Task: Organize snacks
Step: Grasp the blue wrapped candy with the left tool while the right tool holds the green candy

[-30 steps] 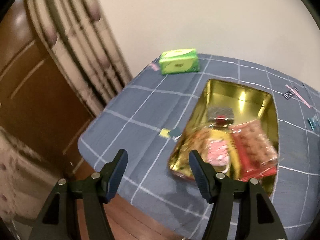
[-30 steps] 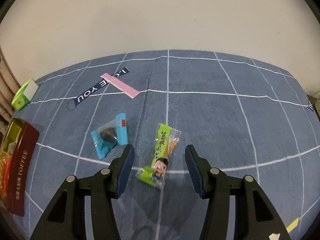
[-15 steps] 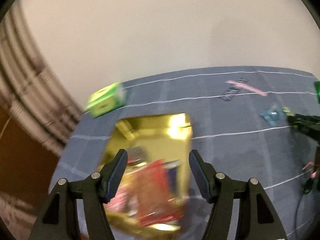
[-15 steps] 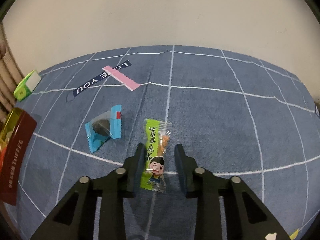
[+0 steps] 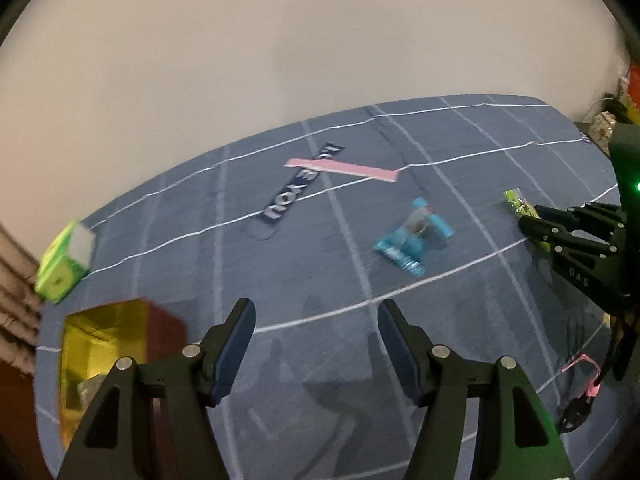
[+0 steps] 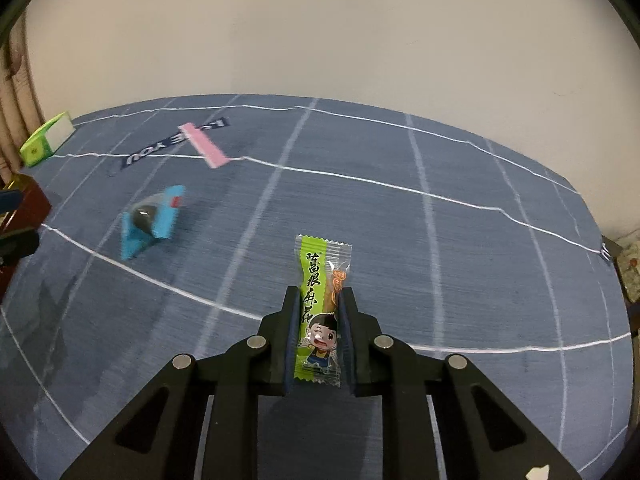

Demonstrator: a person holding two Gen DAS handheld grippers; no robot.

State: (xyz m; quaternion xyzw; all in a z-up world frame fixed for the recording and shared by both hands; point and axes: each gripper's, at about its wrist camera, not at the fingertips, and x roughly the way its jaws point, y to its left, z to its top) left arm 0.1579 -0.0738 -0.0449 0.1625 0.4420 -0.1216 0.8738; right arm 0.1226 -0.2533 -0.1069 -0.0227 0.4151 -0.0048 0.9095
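Right now the right gripper (image 6: 319, 312) has its jaws pressed in on the lower half of the green snack (image 6: 322, 300), a slim packet with a cartoon boy on it, its top end poking forward past the fingertips; whether it has left the cloth (image 6: 440, 264) I cannot tell. So the step in hand looks like the pick-up of this packet, with the carry to the tin (image 5: 104, 344) to come. That tin, gold inside with red walls, sits at the cloth's left edge, just beside a green box (image 5: 64, 262), and only a corner of it shows in the right view. The left gripper (image 5: 316, 332) hangs with its jaws wide apart and nothing between them, over bare cloth near the tin, pointing toward the blue snack (image 5: 414, 240), which lies loose in the middle between the two tools. Next move, as I judge it: raise the green packet clear, swing it left across the blue one, and let go over the tin; the thin wrapper may slip or bend, so the squeeze should stay firm
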